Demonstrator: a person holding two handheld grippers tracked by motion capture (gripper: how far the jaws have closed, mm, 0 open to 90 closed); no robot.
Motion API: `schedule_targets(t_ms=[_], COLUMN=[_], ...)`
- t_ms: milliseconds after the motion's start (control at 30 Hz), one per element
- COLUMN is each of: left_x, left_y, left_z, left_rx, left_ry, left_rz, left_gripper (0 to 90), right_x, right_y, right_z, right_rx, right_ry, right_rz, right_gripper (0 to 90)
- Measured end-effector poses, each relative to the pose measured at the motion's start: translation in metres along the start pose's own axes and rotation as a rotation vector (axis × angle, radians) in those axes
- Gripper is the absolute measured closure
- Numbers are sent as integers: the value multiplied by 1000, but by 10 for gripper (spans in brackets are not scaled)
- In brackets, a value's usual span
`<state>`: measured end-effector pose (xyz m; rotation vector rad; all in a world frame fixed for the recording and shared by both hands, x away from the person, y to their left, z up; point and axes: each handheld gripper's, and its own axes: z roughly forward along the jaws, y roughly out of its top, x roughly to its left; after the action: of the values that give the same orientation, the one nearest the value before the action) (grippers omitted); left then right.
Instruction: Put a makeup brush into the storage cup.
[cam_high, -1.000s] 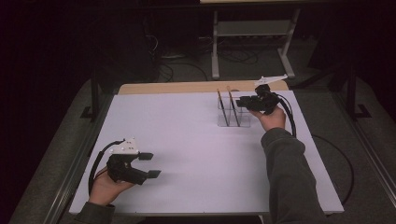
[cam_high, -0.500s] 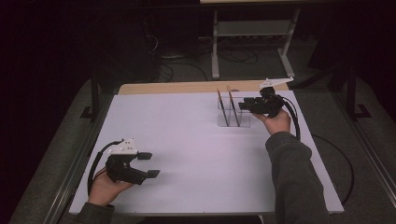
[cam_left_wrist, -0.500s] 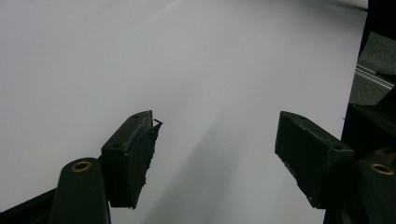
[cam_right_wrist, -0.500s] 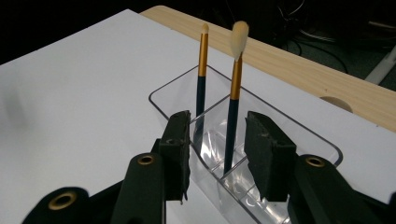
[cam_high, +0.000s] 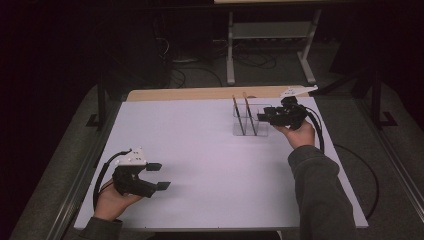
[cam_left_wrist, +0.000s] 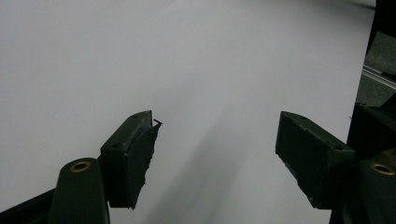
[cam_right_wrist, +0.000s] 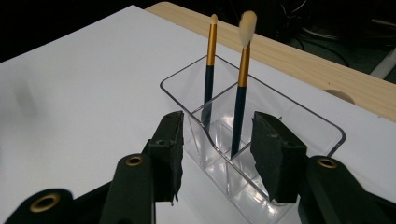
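Makeup brushes (cam_right_wrist: 242, 79) stand in the clear organizer (cam_right_wrist: 322, 122), right gripper (cam_right_wrist: 217, 154) jaws just opening around nothing, likely releasing; next, withdraw; left gripper (cam_left_wrist: 217, 158) idles wide.

1. The clear organizer (cam_high: 251, 121) is standing near the far right of the table (cam_high: 200, 150), blocking that patch.
2. Two brushes (cam_right_wrist: 242, 88) are sticking up out of it, barring a low pass overhead.
3. The right gripper (cam_high: 261, 117) is crowding the organizer's right end.
4. The left gripper (cam_high: 159, 176) is occupying the near left corner.
5. White tabletop is lying open between them.
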<state>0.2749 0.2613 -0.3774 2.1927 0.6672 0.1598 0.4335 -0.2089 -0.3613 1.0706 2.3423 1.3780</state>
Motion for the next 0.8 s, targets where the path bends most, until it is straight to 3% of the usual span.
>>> schedule_targets(t_ms=[800], left_x=[0], left_y=[0], left_z=[-1], left_rx=[4], left_ry=[19], left_rz=[-2], left_gripper=[253], right_x=[10], right_y=[-16], right_z=[-16], right_rx=[2], right_ry=[23], right_rz=[6], right_gripper=[418])
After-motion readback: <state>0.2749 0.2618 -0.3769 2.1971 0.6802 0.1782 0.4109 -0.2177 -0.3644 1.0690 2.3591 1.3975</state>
